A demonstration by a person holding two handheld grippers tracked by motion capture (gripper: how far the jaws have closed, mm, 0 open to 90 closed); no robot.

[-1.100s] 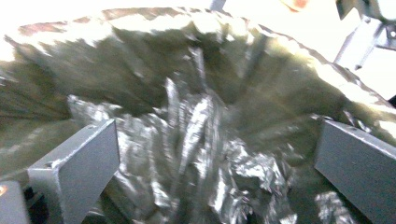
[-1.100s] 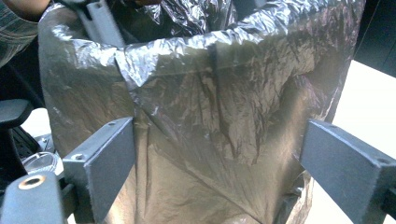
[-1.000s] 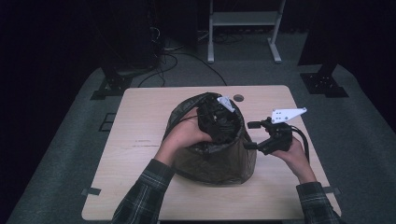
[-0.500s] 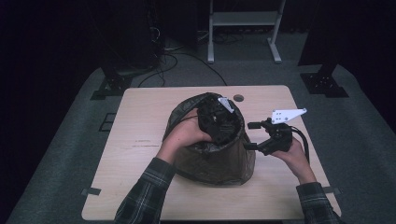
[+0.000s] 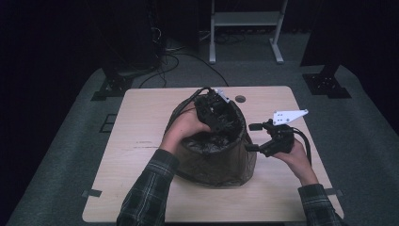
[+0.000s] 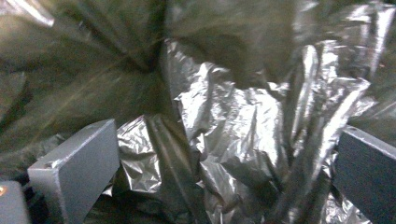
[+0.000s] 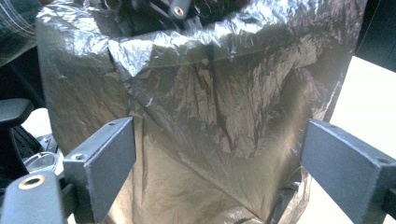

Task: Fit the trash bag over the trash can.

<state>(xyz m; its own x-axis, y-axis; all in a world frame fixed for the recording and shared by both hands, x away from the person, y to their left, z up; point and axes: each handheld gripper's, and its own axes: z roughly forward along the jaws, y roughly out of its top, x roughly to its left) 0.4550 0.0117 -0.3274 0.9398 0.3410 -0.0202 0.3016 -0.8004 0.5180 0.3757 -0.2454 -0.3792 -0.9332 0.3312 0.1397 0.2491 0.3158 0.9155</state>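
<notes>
Left tool [image 6: 224,182] spread wide, crumpled plastic liner [image 6: 224,121] between its jaws.

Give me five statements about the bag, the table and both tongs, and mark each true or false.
1. The left tongs reach down into the bag. True.
2. The right tongs are shut on the bag's rim. False: their jaws stand open beside the bag.
3. The bag lies flat and folded. False: it stands open on the table.
4. A small round thing lies on the table behind the bag. True.
5. The bag is white paper. False: it is dark, crinkled plastic.
</notes>
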